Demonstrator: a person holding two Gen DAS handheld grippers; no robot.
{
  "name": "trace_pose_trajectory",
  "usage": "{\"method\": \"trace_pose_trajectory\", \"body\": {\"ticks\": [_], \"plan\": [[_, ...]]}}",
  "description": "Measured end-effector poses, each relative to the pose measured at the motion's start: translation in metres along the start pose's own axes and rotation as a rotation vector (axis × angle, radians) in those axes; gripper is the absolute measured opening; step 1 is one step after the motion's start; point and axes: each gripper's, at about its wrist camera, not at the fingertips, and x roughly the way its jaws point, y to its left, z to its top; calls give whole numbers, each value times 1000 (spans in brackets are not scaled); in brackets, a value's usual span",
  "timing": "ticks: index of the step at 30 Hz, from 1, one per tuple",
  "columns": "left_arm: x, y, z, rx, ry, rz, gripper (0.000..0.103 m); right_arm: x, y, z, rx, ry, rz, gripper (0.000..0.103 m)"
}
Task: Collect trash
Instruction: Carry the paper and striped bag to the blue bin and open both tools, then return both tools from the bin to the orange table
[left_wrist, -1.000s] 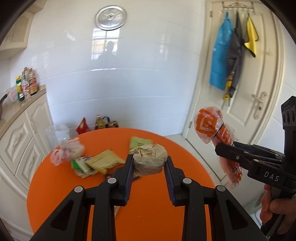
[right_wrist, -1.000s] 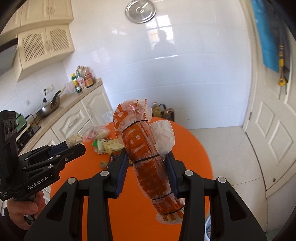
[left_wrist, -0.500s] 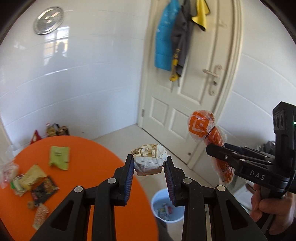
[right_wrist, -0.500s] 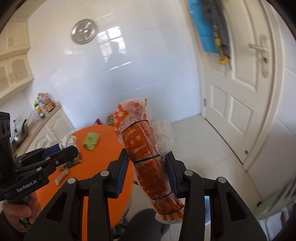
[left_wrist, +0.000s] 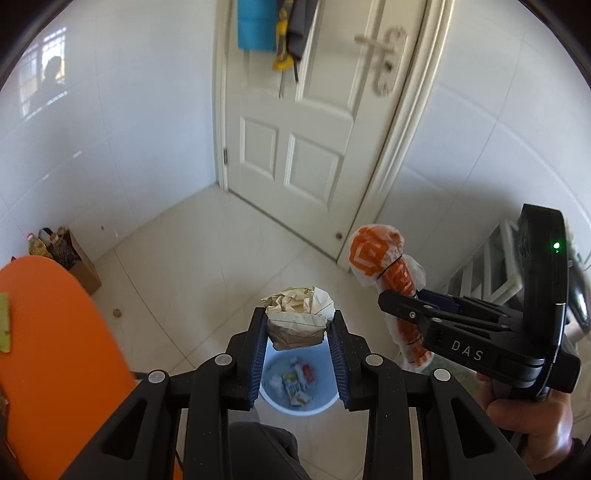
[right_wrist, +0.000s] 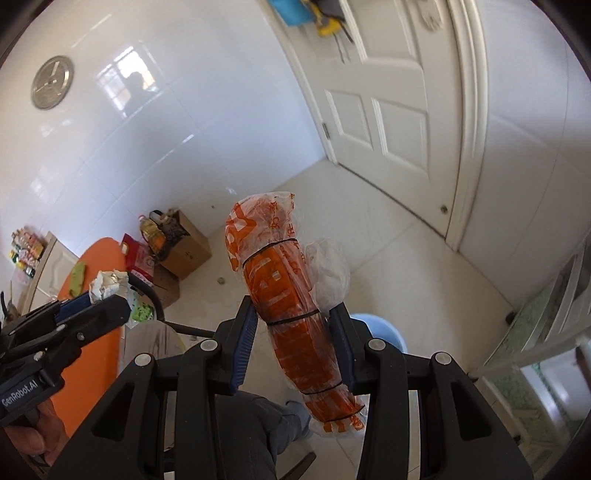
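1. Directly above the round pale-blue plastic bin: left gripper, fingers clamped on a crumpled beige paper wad, pitched steeply down, probably so the wad falls straight in on release.
2. Right of the bin in the left wrist view: right gripper, in a person's hand, closed around a long orange printed plastic wrapper bundle bound with black bands; grip at mid-length, likely to keep the loose ends from swinging.
3. Beyond the right gripper's fingers in the right wrist view: only the bin's blue rim, so not yet centred over the opening.
4. Inside the bin: several small colourful packets, apparently trash dropped already.
5. Left of the bin: orange round table with a green scrap at its edge, more to collect.
6. Judged next: release over the bin, paper first, wrapper after a shift inward.
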Motion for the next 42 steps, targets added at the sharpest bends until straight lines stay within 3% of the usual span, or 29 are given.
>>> {"method": "trace_pose_trajectory", "body": {"ticks": [6,13,15,17,19,21,25,29,35,42], "plan": [[74,4,15,-19,165,-17,29,55,-36,-8,98,90,-14,39],[139,0,42,-12,291,-29,30,109,-61,-14,145,211,-30,42],[158,-2,50,-1,326,-21,35,121,-69,-18,161,234,-51,43],[174,-5,59,10,364,-4,53,131,-78,-21,184,259,-53,44],[179,-6,65,14,363,4,63,134,-86,-22,212,256,-55,51],[180,-8,69,14,363,10,71,132,-90,-23,226,250,-47,64],[181,-13,78,8,355,38,78,124,-93,-23,237,233,-60,75],[153,-19,70,14,302,81,89,105,-88,-24,248,189,-84,102],[99,-26,53,-17,202,117,93,77,-65,-23,220,129,-118,103],[26,-26,28,-41,96,106,93,39,-23,-17,169,63,-105,103]]}}
